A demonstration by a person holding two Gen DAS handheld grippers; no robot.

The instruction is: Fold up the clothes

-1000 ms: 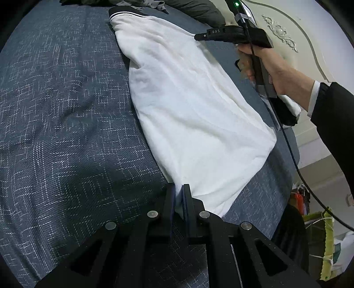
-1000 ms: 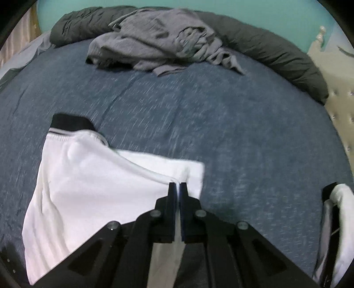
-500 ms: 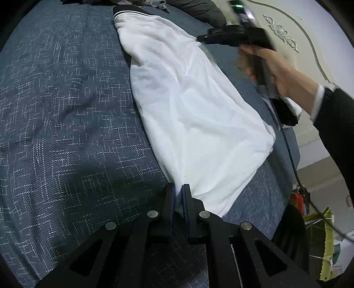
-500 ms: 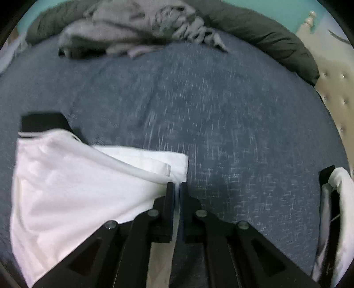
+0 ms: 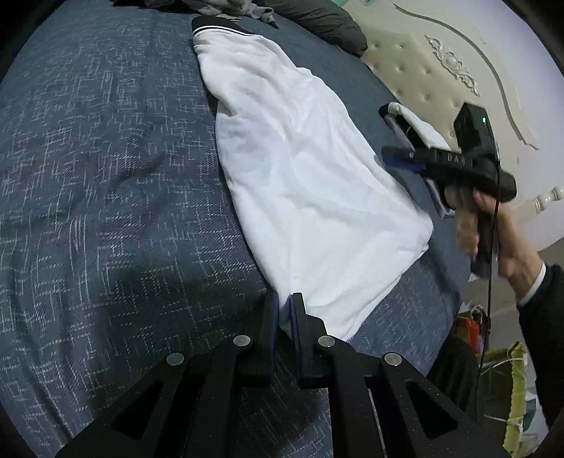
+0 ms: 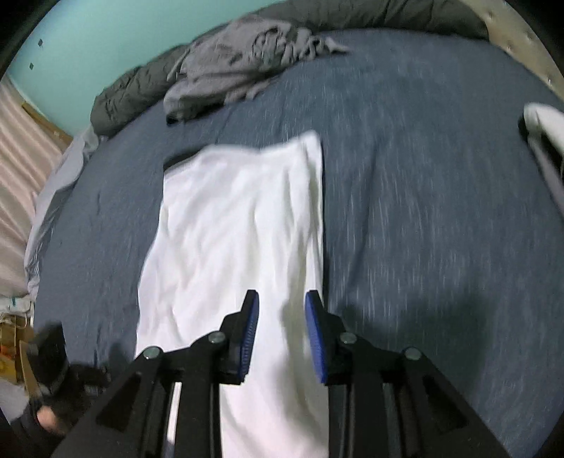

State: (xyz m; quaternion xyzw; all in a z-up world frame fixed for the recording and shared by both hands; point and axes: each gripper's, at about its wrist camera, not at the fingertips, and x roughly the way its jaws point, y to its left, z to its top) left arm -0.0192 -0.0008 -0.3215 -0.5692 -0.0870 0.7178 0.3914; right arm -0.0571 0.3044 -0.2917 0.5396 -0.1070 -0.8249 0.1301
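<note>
We find the white garment [image 5: 310, 183] to be soft matt cloth, lightly creased, with a dark ribbed band at its far end. The bed cover [image 5: 105, 176] is a coarse blue weave flecked with pale threads, matt throughout. The grey garment [image 6: 243, 67] reads as a thin crumpled knit, and the dark quilt [image 6: 387, 17] behind it as puffed, faintly sheened fabric. The headboard [image 5: 440, 84] looks like smooth buttoned padding in cream, with carved glossy trim. We note matt black plastic with a fine grain on the left gripper [image 5: 283, 313], set with dull metal studs; the right gripper [image 6: 282, 317] carries ribbed blue pads [image 6: 313, 324].
</note>
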